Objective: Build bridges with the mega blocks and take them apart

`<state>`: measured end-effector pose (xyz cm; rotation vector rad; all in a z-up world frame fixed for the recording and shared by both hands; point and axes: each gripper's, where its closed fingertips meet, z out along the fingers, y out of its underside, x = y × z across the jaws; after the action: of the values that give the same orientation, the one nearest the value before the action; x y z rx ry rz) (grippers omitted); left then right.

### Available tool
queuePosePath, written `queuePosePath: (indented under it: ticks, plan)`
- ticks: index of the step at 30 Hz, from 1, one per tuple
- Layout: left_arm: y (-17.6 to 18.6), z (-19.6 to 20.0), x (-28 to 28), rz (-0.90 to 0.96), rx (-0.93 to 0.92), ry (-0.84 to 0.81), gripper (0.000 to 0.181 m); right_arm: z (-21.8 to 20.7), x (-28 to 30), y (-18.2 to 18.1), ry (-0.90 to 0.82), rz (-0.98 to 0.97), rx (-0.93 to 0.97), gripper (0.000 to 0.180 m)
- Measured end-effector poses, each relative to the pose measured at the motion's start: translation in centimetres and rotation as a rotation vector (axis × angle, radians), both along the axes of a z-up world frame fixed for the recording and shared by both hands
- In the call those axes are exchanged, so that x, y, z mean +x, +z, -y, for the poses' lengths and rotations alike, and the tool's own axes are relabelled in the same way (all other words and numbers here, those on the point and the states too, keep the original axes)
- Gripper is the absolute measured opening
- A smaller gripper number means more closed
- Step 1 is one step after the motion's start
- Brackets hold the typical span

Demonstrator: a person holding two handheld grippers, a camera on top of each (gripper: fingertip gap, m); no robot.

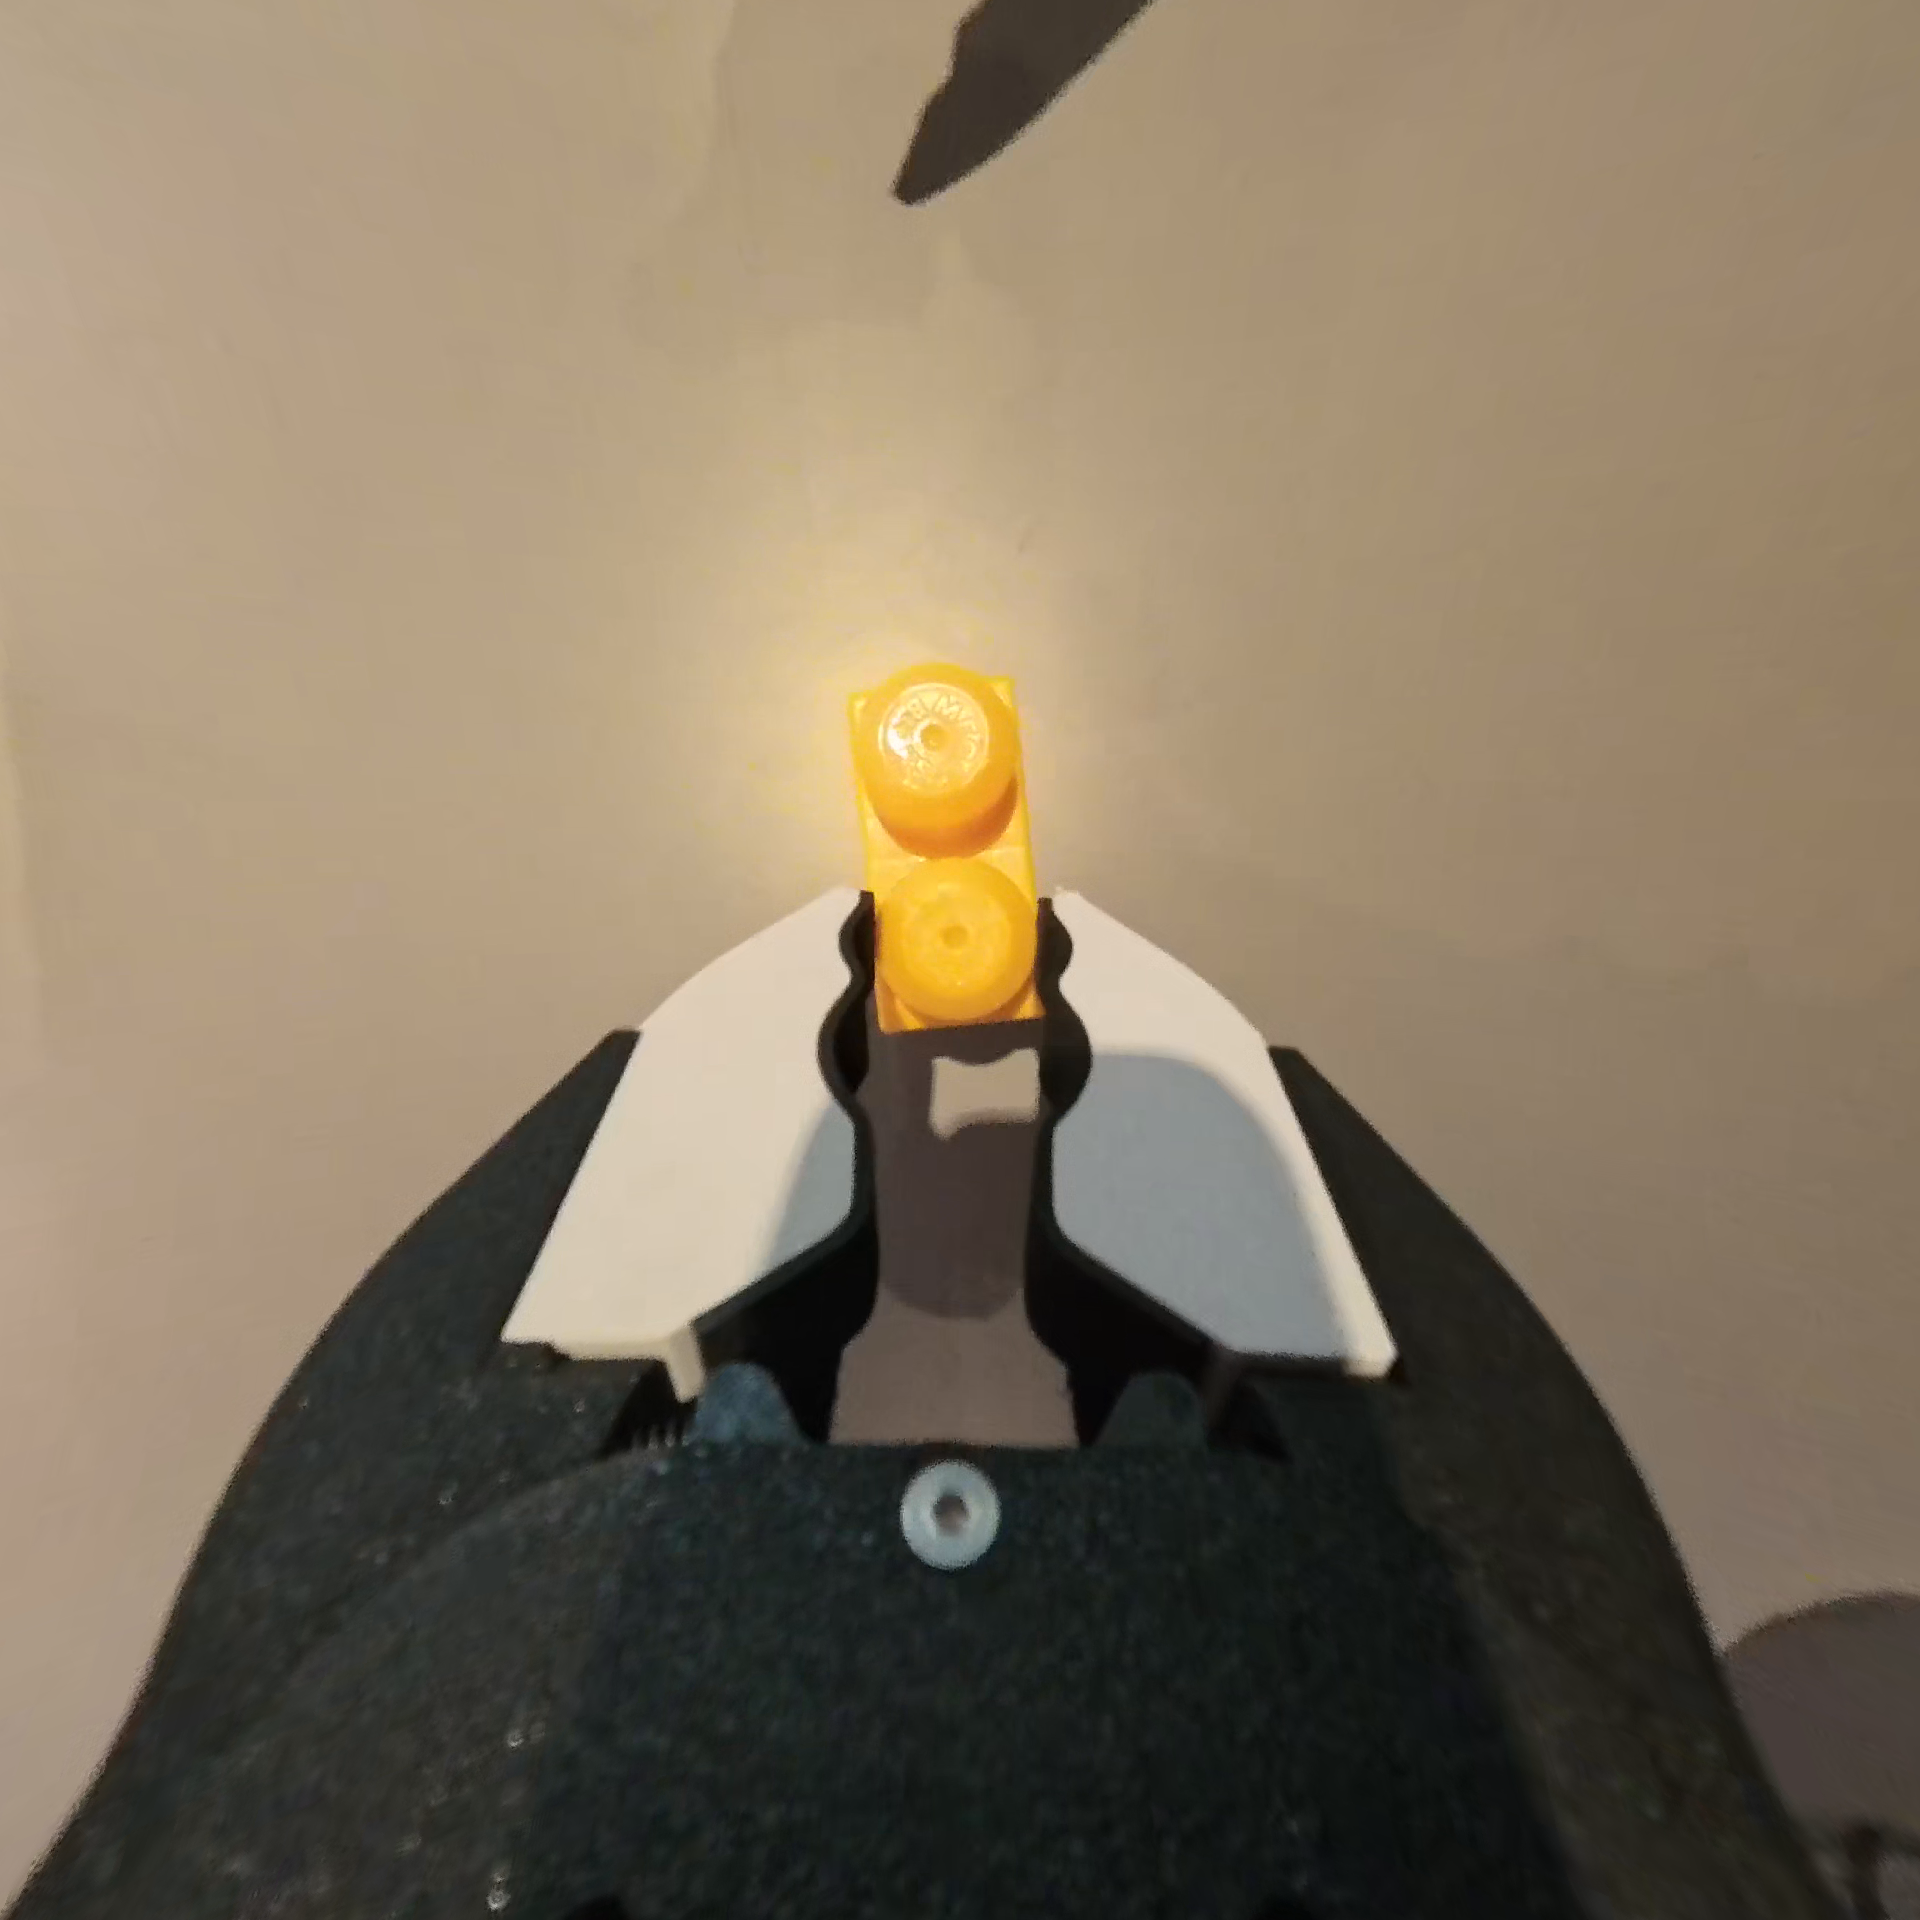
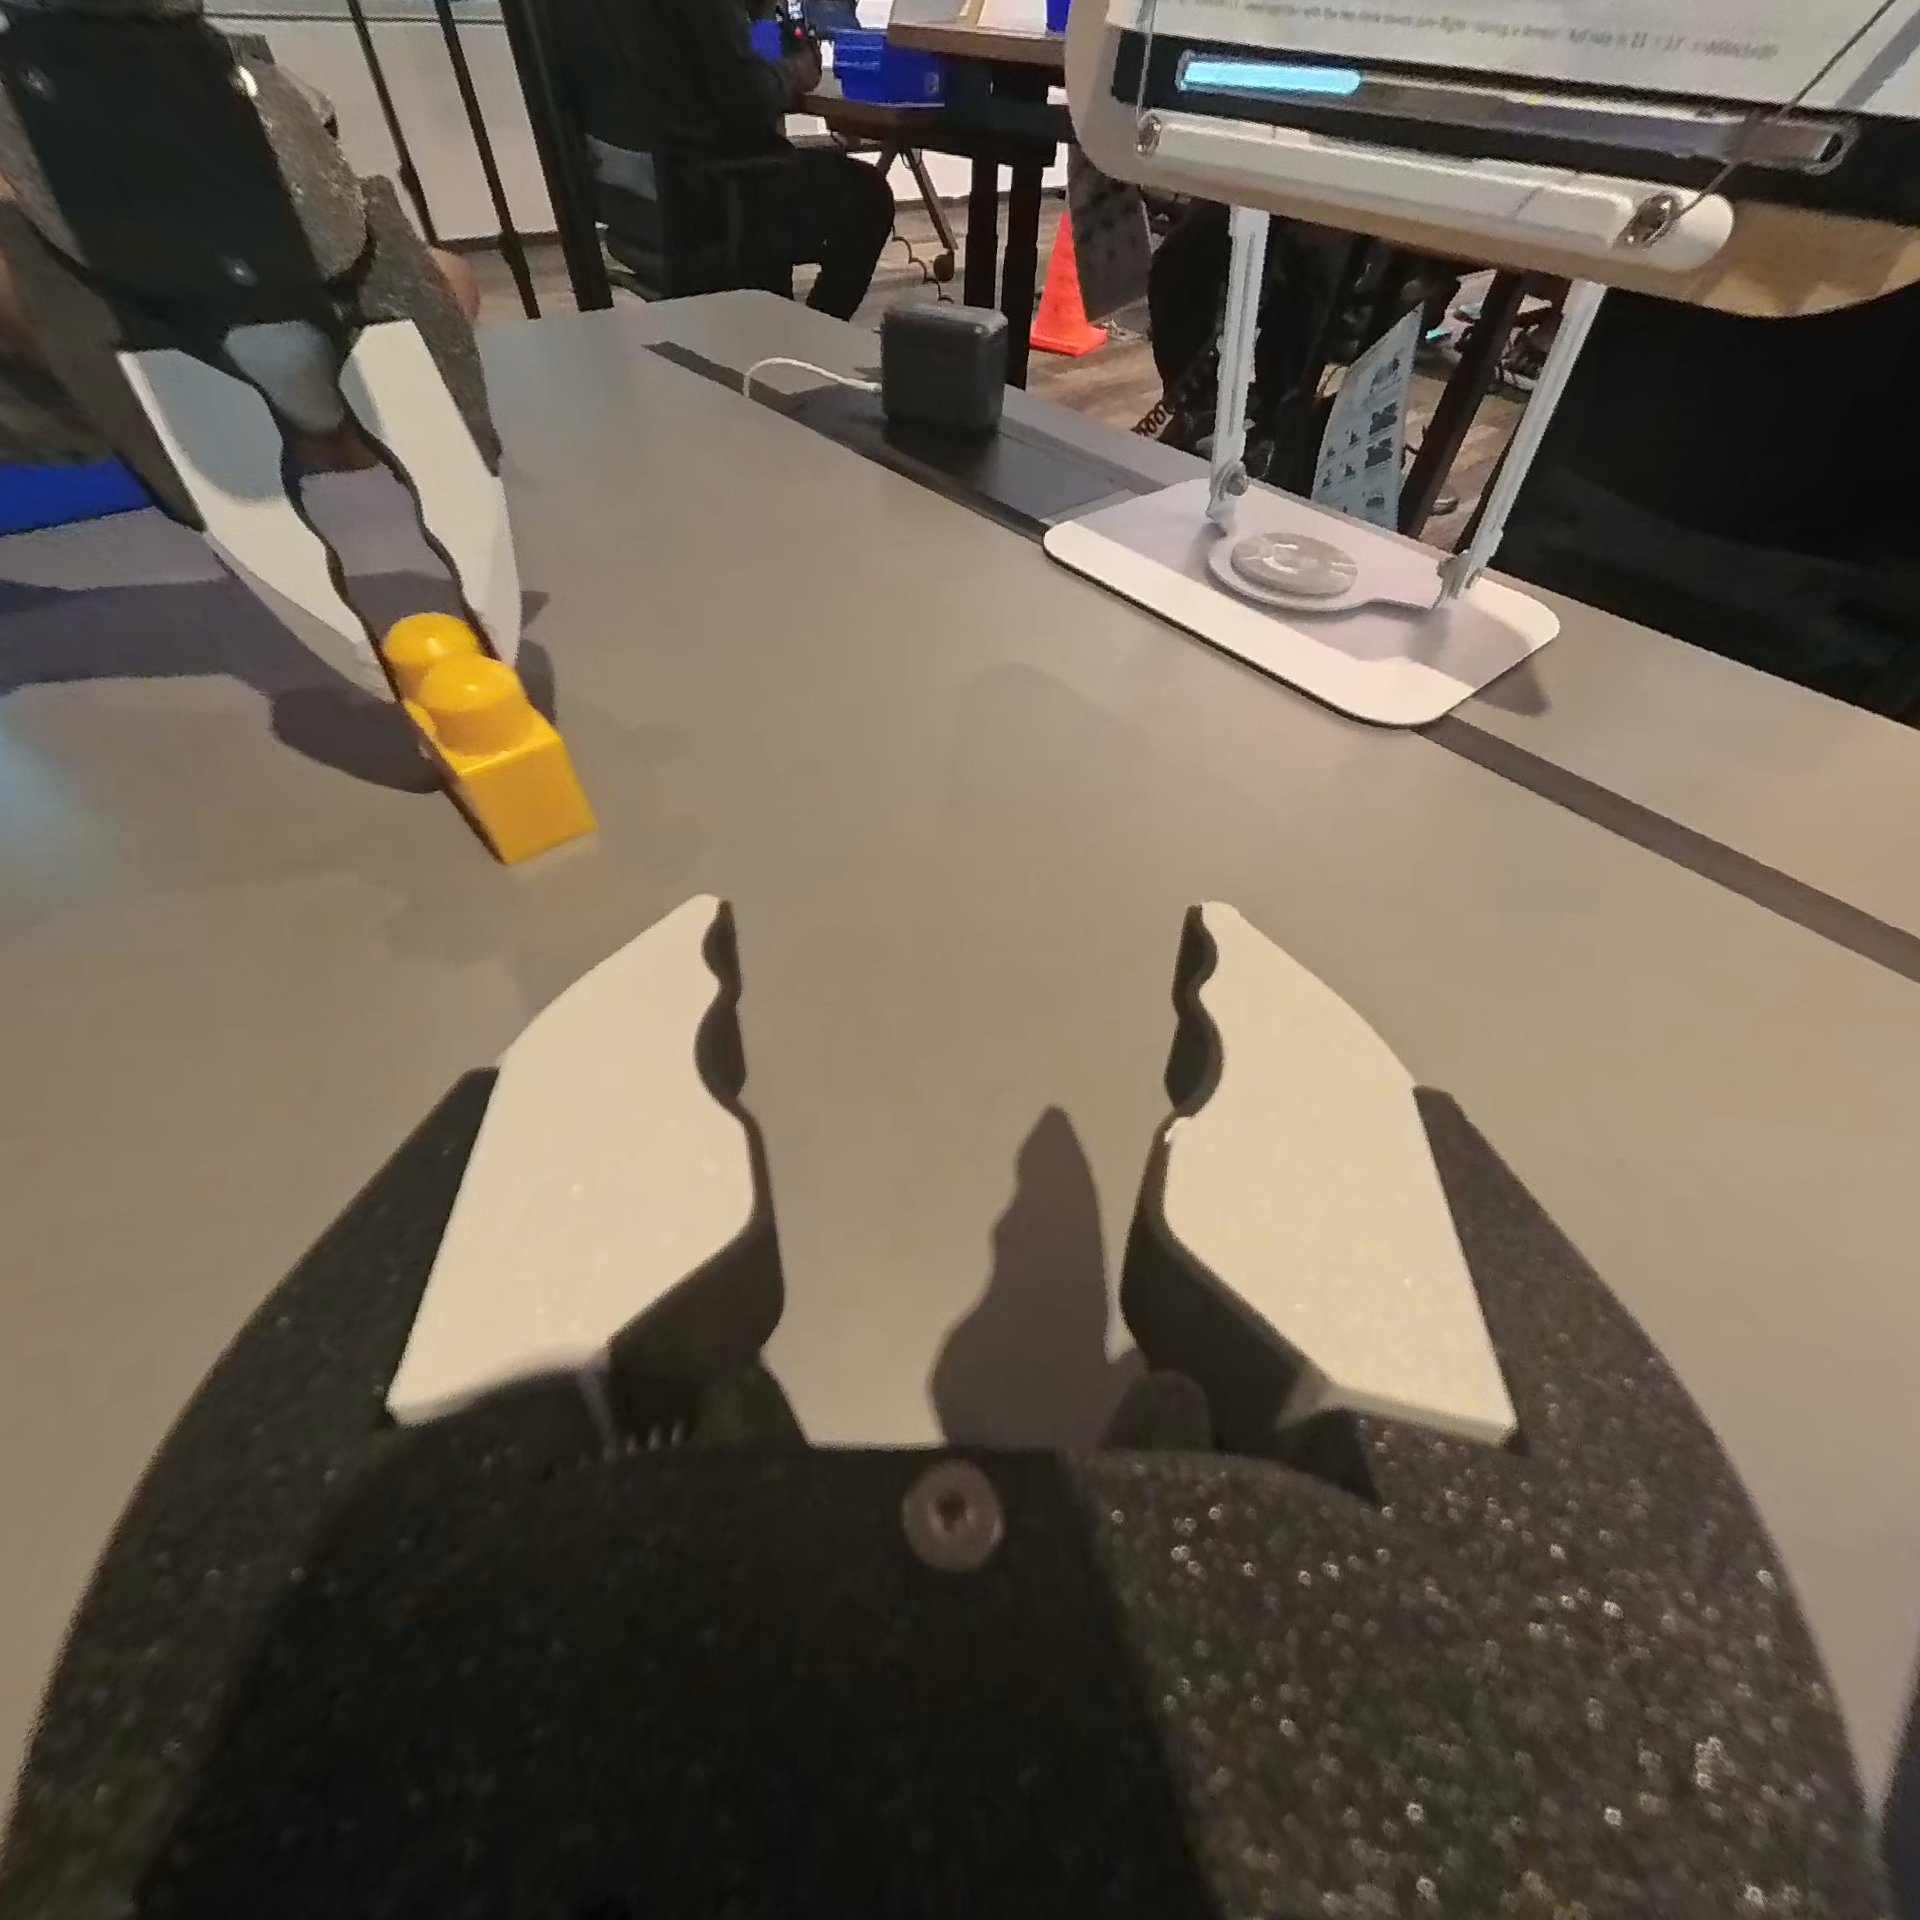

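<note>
Yellow block (image 1: pixel 940 847): rear stud clamped in left hand-held gripper (image 1: pixel 951 914), base on counter (image 2: pixel 1039 779). Right hand-held gripper (image 2: pixel 956 914): agape, empty. Background blurred.

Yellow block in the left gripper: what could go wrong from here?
1. The left gripper pinches the yellow block only at its rear stud; the front overhangs, so it may pivot or slip.
2. The right gripper is open and empty, off to the side, so it cannot steady the block on the table.
</note>
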<state>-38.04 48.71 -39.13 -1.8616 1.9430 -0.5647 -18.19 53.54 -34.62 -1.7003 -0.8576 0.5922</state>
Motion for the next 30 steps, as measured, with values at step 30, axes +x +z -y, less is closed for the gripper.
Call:
queuePosePath:
  ticks: [30]
  plan:
    - [5.7,1.4,-38.4,0.032,0.105,0.764,0.049,0.7,-1.6,3.8,-0.1,0.091,-0.01,0.084]
